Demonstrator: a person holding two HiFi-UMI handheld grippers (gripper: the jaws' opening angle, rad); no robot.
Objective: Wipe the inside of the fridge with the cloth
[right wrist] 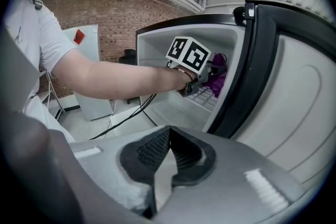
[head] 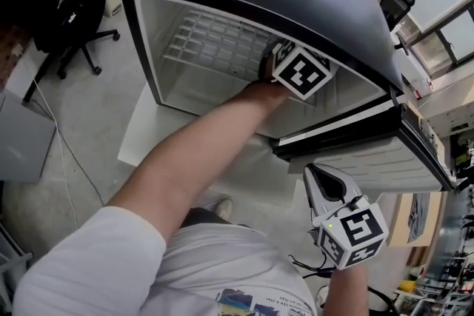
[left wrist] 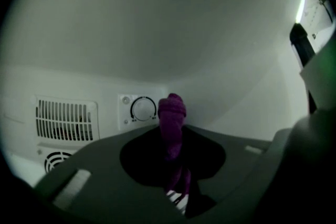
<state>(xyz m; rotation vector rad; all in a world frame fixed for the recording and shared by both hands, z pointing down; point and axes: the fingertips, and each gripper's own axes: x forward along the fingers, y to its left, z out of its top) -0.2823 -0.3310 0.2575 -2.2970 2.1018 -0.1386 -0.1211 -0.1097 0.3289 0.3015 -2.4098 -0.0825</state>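
Your left gripper (left wrist: 176,139) is deep inside the fridge (left wrist: 157,18), fingers clenched on the purple cloth (left wrist: 172,110), soft, floppy, likely best pinched mid-wad, while your right gripper (right wrist: 167,147) hangs outside, fingers closed on nothing.

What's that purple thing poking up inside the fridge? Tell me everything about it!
That's the cloth. It is purple and looks soft and fuzzy, bunched into a narrow roll rather than spread flat. The left gripper is shut on it, and its rounded end sticks out past the jaws. It is inside the open fridge, close to the white wall that has the dial. I can't tell if it touches that wall. In the right gripper view it sits above the wire shelf.
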